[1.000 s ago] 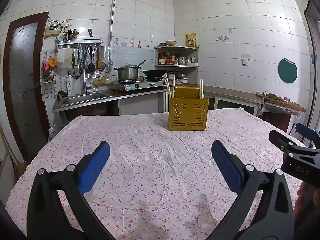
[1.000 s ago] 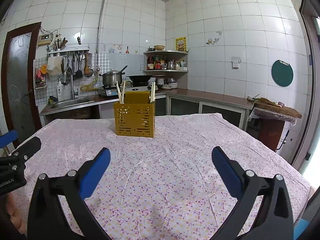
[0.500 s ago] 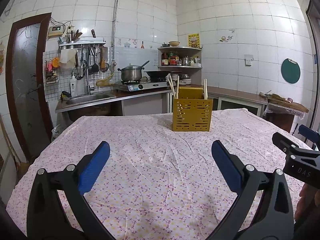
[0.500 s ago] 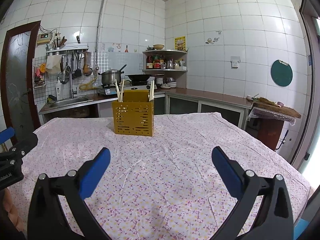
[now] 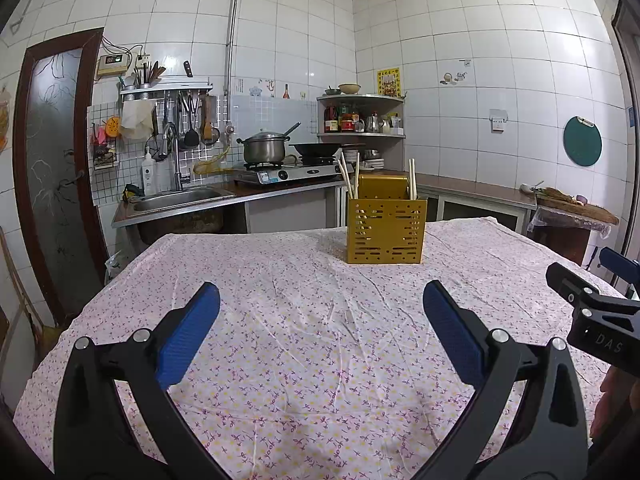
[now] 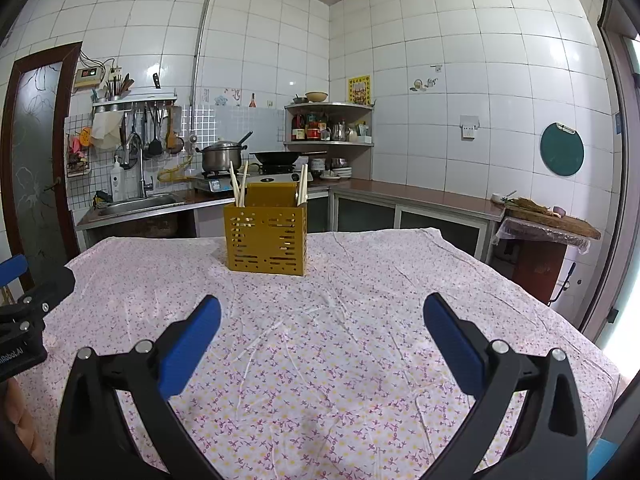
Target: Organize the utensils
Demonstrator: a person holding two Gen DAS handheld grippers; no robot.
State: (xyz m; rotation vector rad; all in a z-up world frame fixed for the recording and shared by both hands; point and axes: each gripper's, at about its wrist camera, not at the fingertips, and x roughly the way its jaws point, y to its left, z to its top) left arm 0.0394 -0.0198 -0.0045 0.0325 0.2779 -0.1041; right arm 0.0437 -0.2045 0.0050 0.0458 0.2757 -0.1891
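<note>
A yellow slotted utensil holder [image 5: 385,230] stands at the far middle of the table, also seen in the right wrist view [image 6: 266,240]. Pale chopsticks [image 5: 346,179] stick up from its left side and more [image 5: 412,179] from its right side; they show too in the right wrist view [image 6: 239,184]. My left gripper [image 5: 320,334] is open and empty above the tablecloth, well short of the holder. My right gripper [image 6: 320,336] is open and empty too. Each gripper shows at the edge of the other's view: right [image 5: 592,308], left [image 6: 24,312].
The table wears a white cloth with small purple flowers [image 5: 312,320]. Behind it run a counter with a sink [image 5: 176,198], a stove with a pot [image 5: 264,150] and wok, and a corner shelf [image 5: 360,116]. A side table [image 6: 548,220] stands at the right.
Both views have lifted and drifted slightly, so the holder sits a little lower and further right in the left view. Both grippers stay open and empty.
</note>
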